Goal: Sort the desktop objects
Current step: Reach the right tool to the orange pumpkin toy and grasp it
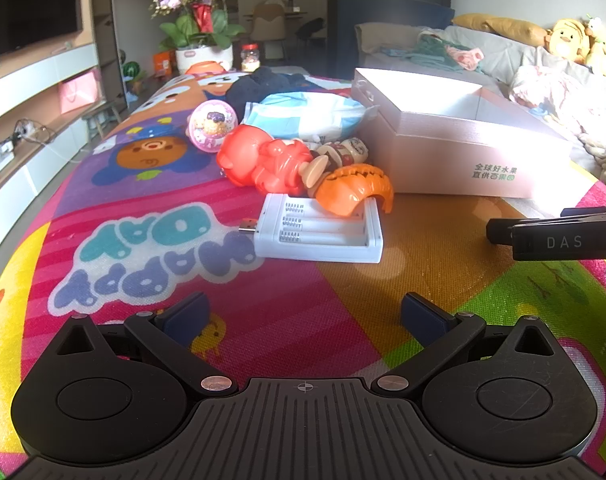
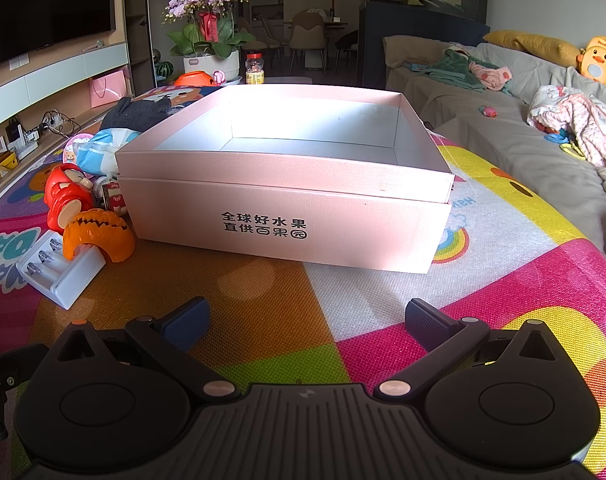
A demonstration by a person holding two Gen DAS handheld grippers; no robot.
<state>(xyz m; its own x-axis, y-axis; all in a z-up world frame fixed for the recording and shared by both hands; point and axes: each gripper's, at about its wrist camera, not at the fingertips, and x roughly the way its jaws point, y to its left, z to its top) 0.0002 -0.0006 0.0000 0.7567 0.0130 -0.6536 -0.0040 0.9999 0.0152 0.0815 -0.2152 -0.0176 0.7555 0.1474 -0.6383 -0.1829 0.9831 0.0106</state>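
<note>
A pile of small things lies on the colourful mat: a white battery charger (image 1: 319, 230), an orange pumpkin-shaped toy (image 1: 355, 188) resting on its far end, a red plastic figure (image 1: 263, 162), a small doll (image 1: 343, 152), a pink glitter ball (image 1: 213, 124) and a blue-white wipes pack (image 1: 307, 114). To their right stands an open pink cardboard box (image 2: 287, 216), with nothing inside. My left gripper (image 1: 303, 316) is open, short of the charger, nothing between its fingers. My right gripper (image 2: 307, 320) is open in front of the box. The charger (image 2: 59, 270) and pumpkin toy (image 2: 99, 234) show at the right wrist view's left.
A dark garment (image 1: 271, 82) lies behind the pile. The other gripper's black body (image 1: 555, 238) juts in at the right of the left wrist view. A grey sofa (image 2: 503, 120) with clothes and a plush duck runs along the right. A potted orchid (image 2: 209, 28) stands at the mat's far end.
</note>
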